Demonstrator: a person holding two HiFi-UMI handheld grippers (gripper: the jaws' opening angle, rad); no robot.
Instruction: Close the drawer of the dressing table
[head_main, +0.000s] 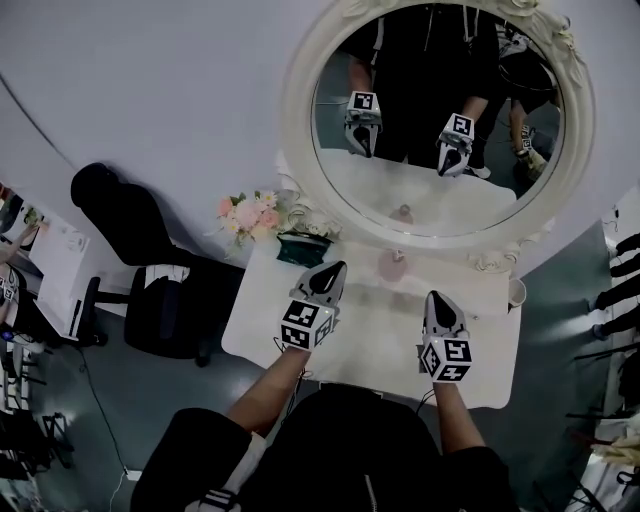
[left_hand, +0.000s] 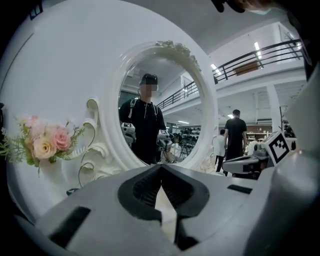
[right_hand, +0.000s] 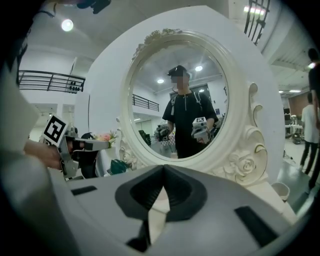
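Dressing table (head_main: 375, 335), chair (head_main: 165, 305) near left edge

There were one white counter (head_main: 370, 330), one oval mirror (head_main: 437, 125), one bunch of pink flowers (head_main: 250, 213), one pink bottle (head_main: 392, 265), one white cup (head_main: 516, 292) and one black chair (head_main: 150, 280). Two grippers showed: the left gripper (head_main: 336, 270) and the right gripper (head_main: 436, 298).

— What do your grippers look like?
— My left gripper (head_main: 333, 272) and right gripper (head_main: 438, 300) are pale grey shells with dark, pointed jaws. The left cube (head_main: 306, 326) and right cube (head_main: 447, 358) carry black-and-white square markers.
— And your clothes?
— A black zipped top (head_main: 365, 450); the left sleeve (head_main: 195, 445) has white stripes.
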